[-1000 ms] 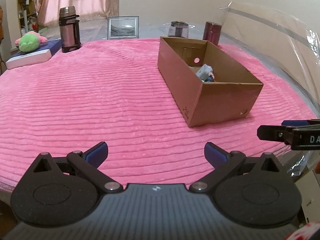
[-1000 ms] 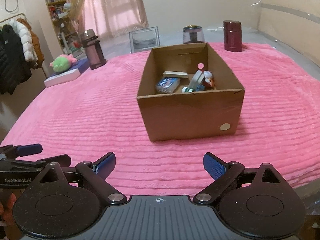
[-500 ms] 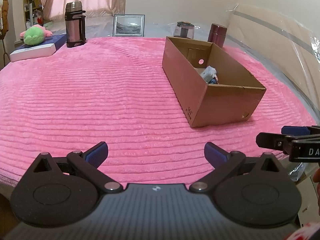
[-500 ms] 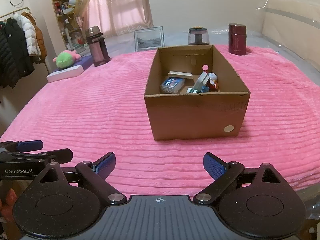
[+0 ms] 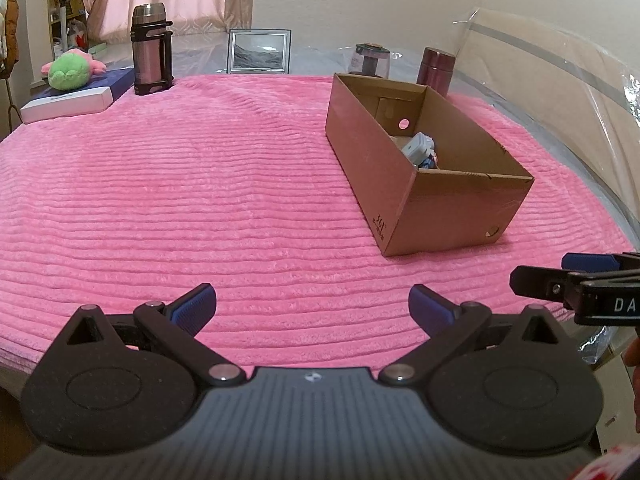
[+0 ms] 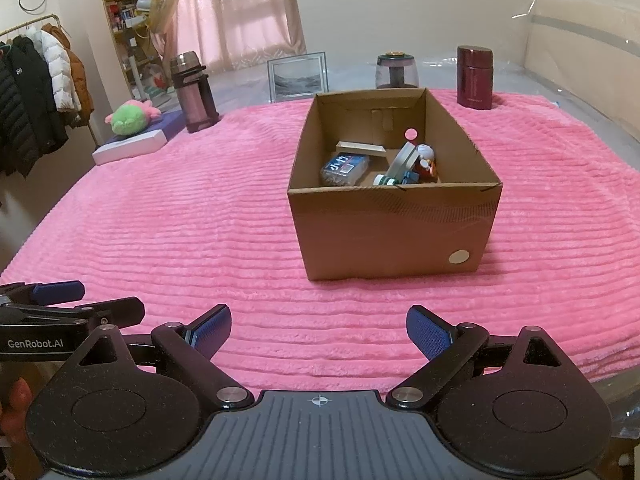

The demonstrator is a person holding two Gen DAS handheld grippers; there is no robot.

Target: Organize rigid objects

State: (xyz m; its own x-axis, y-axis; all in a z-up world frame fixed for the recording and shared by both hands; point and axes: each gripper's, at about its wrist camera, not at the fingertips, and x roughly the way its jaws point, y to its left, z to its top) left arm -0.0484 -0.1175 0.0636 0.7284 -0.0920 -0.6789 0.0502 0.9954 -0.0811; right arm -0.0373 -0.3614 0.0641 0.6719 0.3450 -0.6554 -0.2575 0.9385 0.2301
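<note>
Now both your grippers, left gripper (image 5: 312,306) and right gripper (image 6: 319,328), hang spread and empty at the blanket's (image 5: 200,200) near edge, backed slightly off from a second ago. Ahead of the right gripper, the cardboard box (image 6: 394,236) holds the small items (image 6: 380,162); sorting looks finished.

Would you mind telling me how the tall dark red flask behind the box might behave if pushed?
The dark red flask looks rigid, so it shouldn't deform. Tall and upright on the soft pink blanket, it probably tips before sliding. Its smooth sides may be slippery.
</note>
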